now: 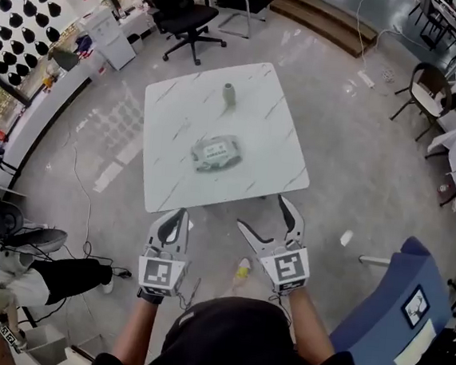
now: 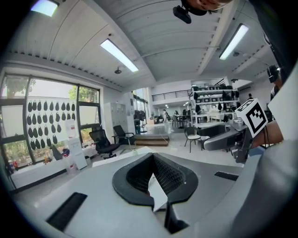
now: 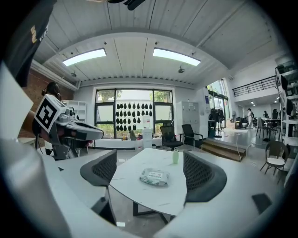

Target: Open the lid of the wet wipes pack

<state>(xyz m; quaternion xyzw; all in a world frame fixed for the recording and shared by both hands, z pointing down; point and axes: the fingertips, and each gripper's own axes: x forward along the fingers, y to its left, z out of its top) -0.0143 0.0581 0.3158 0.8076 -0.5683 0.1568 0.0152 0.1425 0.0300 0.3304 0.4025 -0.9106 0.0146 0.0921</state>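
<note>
- Wipes pack is lying flat on the white table, about mid-table. It's out ahead of both grippers and well apart from them, and neither one is touching it.
- The left gripper is held off the near edge of the table, over the floor. Its jaws are pressed together at the tips with nothing in them. In the left gripper view the two black pads meet up front, and only a thin white sliver shows through the gap behind the tips.
- The right gripper is just beside the left one, also short of the table edge. Its jaws are spread wide and it's got hold of nothing.
- In the right gripper view the wipes pack shows right in the open space between the two pads. It's well out past the tips though, not between them for real.
- A small pale green bottle stands upright beyond the pack, on the far side from the grippers. In the right gripper view it sits just inside the right-hand pad.
- The pack has a lighter patch on top where the lid would be. It's too small in all three views to say for sure how the lid sits, but nothing looks lifted.
- Past the table's far edge is a black office chair. Off to the right gripper's outer side is a blue chair.
</note>
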